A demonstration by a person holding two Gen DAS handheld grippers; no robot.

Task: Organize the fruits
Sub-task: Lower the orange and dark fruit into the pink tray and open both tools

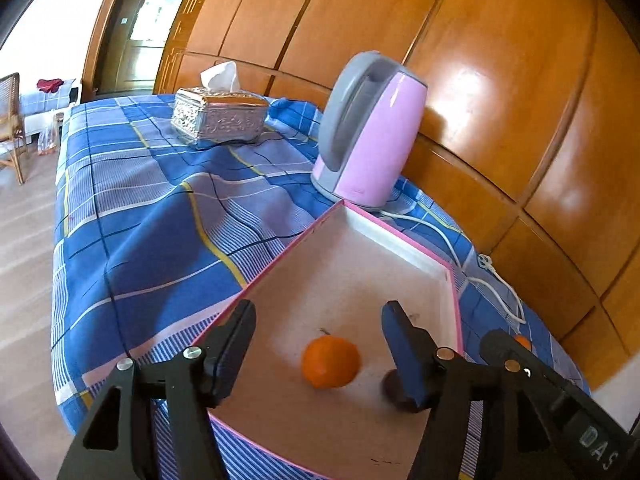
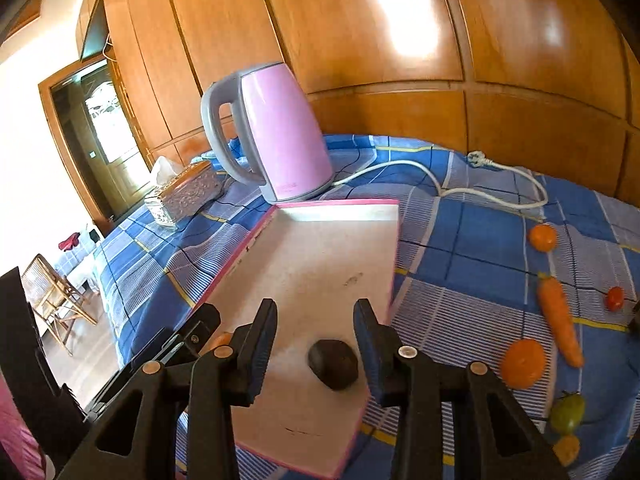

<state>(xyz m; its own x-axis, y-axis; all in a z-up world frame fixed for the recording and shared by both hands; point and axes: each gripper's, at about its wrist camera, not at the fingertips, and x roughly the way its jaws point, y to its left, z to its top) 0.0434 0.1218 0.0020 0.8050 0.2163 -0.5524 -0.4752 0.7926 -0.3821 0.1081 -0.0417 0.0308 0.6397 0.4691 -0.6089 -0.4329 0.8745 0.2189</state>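
A shallow white box with pink edges [image 1: 352,264] [image 2: 320,248] lies on the blue checked cloth. An orange [image 1: 331,361] lies in it, below and between the tips of my open, empty left gripper [image 1: 318,340]. A dark round fruit [image 2: 333,364] lies in the box between the tips of my open right gripper [image 2: 315,332]; it also shows in the left wrist view [image 1: 394,390]. On the cloth right of the box lie two more oranges [image 2: 522,363] [image 2: 543,237], a carrot [image 2: 559,319], a small red tomato [image 2: 615,298], a green fruit [image 2: 567,413] and a yellow one [image 2: 567,449].
A pink electric kettle [image 1: 370,132] [image 2: 280,132] stands behind the box, its white cord and plug [image 2: 480,160] trailing right. A silver tissue box [image 1: 218,114] [image 2: 184,196] stands further back. Wooden wall panels [image 1: 480,80] run behind the table. A chair [image 2: 52,292] stands on the floor at left.
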